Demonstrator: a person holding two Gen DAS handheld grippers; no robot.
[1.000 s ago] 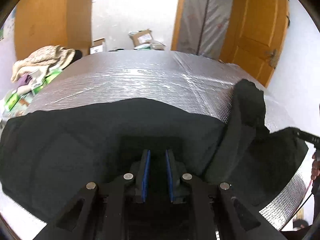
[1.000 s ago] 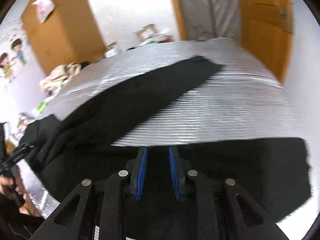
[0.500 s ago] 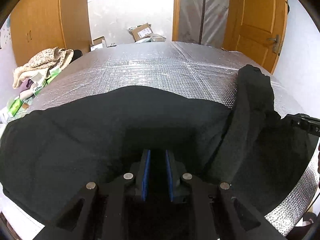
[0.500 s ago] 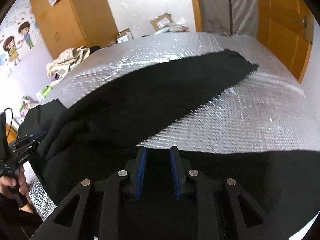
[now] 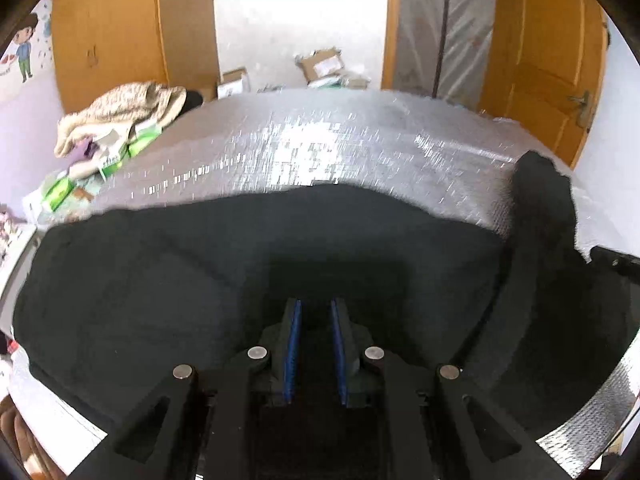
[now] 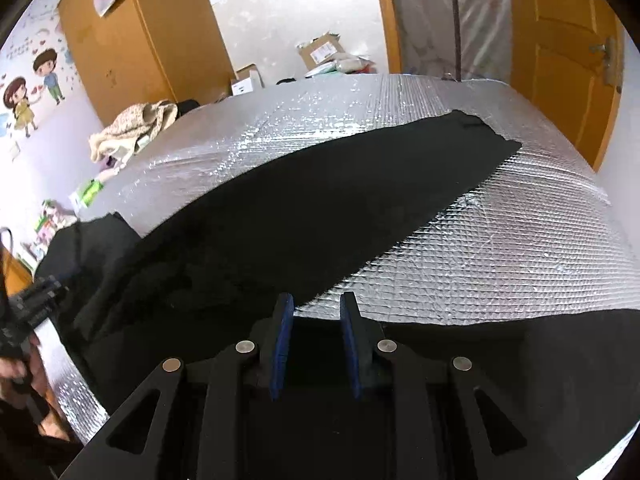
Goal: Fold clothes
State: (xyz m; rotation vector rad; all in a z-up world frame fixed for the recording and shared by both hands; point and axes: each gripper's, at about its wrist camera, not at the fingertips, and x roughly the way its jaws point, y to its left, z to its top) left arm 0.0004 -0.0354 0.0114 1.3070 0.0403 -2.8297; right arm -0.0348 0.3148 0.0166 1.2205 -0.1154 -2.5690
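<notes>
Black garment (image 6: 312, 208) is lying spread across the silver foil-covered table (image 6: 500, 248). Left gripper (image 5: 316, 312) and right gripper (image 6: 316, 308) are each hovering at its near edge; whether either is gripping fabric cannot be determined.

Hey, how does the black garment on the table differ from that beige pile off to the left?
The black garment is plain black; the beige pile is pale and speckled. The garment lies spread across the silver table, one long part stretching toward the far right; the pile is bunched in a heap beside the table, on other clutter. The garment fills most of both views; the pile looks small and far. Both are soft cloth.
</notes>
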